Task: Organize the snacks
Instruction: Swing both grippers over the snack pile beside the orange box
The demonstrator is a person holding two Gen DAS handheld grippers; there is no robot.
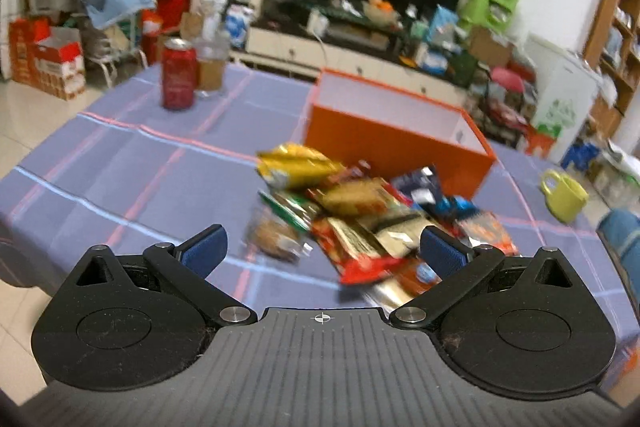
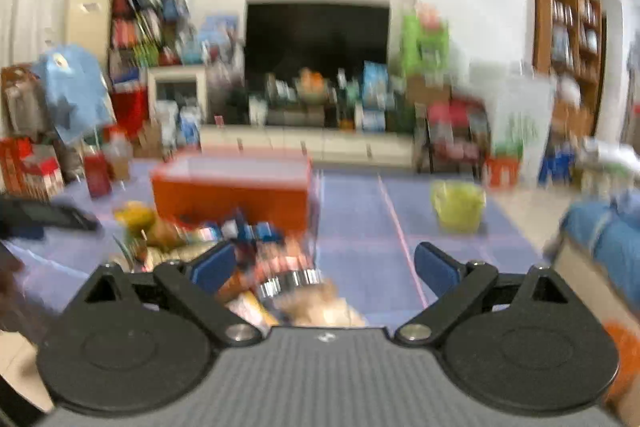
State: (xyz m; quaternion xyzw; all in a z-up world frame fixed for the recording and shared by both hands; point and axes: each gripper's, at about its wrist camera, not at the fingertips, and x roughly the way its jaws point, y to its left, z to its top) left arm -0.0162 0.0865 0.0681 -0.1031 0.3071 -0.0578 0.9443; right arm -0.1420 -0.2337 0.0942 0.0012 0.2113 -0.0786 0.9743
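Note:
A heap of snack packets (image 1: 360,211) lies on the purple checked tablecloth (image 1: 140,163), in front of an open orange box (image 1: 396,135) with a white inside. My left gripper (image 1: 322,251) hovers open just short of the heap, nothing between its blue pads. In the blurred right wrist view, the snack packets (image 2: 248,251) lie under and ahead of my right gripper (image 2: 326,265), which is open and holds nothing. The orange box (image 2: 232,187) stands behind them. At the left edge of that view the other gripper's dark body (image 2: 48,217) shows.
A red can (image 1: 179,74) and a glass jar (image 1: 211,69) stand at the table's far left. A yellow-green mug (image 1: 564,195) sits at the right edge, also the mug (image 2: 458,205). A blue chair seat (image 2: 612,239) is to the right. Cluttered shelves and a TV lie beyond.

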